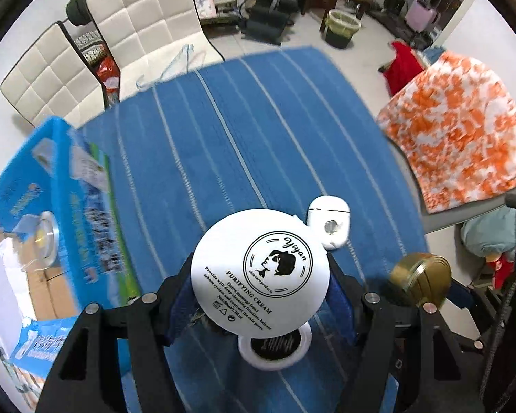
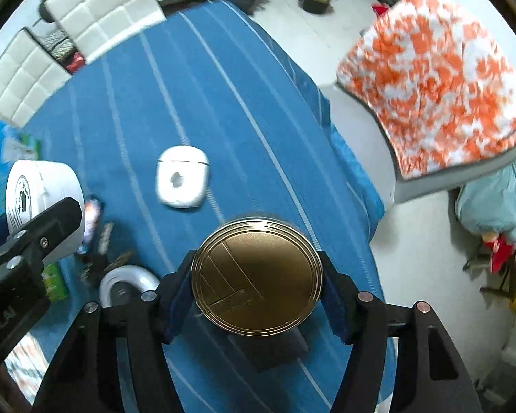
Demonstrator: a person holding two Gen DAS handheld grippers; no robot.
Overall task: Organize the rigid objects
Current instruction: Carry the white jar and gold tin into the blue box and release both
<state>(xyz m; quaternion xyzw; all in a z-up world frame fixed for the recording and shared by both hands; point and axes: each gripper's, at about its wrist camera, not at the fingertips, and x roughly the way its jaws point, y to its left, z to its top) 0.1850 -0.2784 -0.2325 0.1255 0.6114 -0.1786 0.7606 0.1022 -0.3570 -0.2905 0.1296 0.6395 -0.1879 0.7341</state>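
Observation:
My left gripper (image 1: 259,292) is shut on a white cream jar (image 1: 259,273) with a printed label, held above the blue striped cloth (image 1: 223,130). The jar also shows at the left of the right wrist view (image 2: 44,192). My right gripper (image 2: 256,285) is shut on a round gold tin (image 2: 256,275), also held above the cloth; the tin shows at the right of the left wrist view (image 1: 421,277). A white earbud case (image 1: 328,222) lies on the cloth between them (image 2: 182,180). A white ring-shaped lid (image 1: 275,347) lies under the jar (image 2: 129,284).
A blue cardboard box (image 1: 51,206) with a metal disc inside stands at the table's left. Two white padded chairs (image 1: 137,24) stand behind the table. An orange-and-white cloth (image 2: 437,79) covers a seat to the right. Small packets (image 2: 93,227) lie by the left edge.

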